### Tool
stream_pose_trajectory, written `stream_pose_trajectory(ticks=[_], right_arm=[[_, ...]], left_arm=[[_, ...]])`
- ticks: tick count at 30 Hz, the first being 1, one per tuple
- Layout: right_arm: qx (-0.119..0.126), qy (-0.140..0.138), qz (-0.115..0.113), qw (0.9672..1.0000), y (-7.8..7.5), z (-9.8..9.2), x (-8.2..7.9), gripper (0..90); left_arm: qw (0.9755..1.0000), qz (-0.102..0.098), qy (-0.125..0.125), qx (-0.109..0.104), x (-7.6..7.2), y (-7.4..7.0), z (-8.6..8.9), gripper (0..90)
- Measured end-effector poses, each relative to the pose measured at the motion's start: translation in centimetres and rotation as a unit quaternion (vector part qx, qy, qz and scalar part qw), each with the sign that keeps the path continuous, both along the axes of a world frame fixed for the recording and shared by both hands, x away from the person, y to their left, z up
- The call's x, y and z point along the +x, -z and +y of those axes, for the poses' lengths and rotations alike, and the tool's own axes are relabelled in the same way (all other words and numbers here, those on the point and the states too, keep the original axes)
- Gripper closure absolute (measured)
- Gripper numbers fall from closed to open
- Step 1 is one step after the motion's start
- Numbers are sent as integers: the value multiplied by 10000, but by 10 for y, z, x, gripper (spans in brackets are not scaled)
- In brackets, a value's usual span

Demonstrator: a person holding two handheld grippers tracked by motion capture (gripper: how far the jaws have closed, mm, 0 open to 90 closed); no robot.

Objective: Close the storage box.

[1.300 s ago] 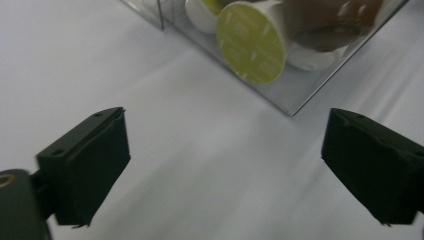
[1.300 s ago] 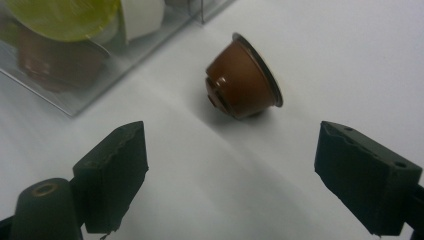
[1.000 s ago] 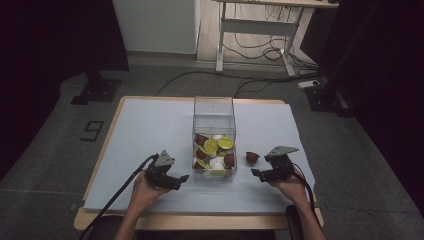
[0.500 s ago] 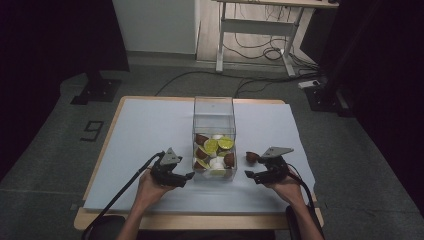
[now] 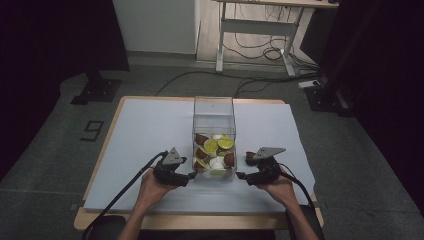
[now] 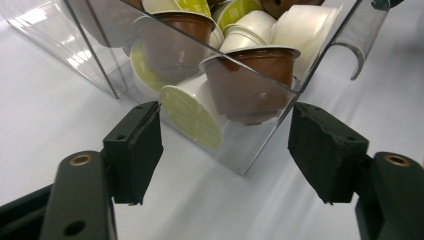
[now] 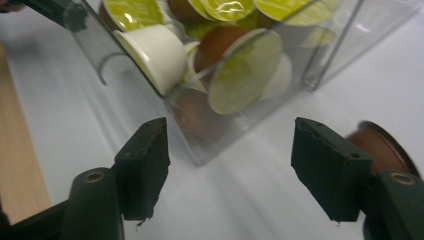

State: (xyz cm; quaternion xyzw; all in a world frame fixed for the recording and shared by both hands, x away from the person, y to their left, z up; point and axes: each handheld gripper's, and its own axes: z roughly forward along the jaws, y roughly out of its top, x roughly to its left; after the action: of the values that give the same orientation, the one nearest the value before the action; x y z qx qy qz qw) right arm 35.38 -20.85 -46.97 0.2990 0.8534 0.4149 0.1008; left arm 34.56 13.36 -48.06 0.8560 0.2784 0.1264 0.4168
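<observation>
On the white mat [image 5: 140, 135], half-open grippers [image 5: 190, 176] [image 5: 241, 175] flank the box [image 5: 214, 117], seemingly untouched, brown capsule [image 5: 249, 156] nearby

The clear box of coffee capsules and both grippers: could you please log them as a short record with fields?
container: clear box, upright on the white mat
contents: brown, white and green-lidded capsules, piled
loose item: one brown capsule on the mat, right of the box
left gripper: open, jaws have just been closing, box corner ahead, no contact
right gripper: open, jaws have just been closing, box corner ahead, no contact
</observation>
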Motion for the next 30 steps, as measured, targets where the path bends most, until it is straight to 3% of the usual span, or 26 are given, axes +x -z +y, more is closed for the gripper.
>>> stream_pose_trajectory(ticks=[9, 18, 24, 30], right_arm=[[-87, -25, -6, 10000, -2, 11, 1, 466], [-62, 120, 20, 9999, -3, 11, 6, 504], [-298, 256, -110, 9992, -2, 15, 11, 538], [-385, 371, -152, 9985, -3, 16, 15, 565]], left_arm=[[10000, -30, 57, -3, 2, 0, -3, 468], [9999, -40, -7, -130, 6, 1, -4, 567], [9997, -57, -2, -235, 8, 0, -4, 619], [9993, -80, -98, -341, 11, -1, -3, 662]])
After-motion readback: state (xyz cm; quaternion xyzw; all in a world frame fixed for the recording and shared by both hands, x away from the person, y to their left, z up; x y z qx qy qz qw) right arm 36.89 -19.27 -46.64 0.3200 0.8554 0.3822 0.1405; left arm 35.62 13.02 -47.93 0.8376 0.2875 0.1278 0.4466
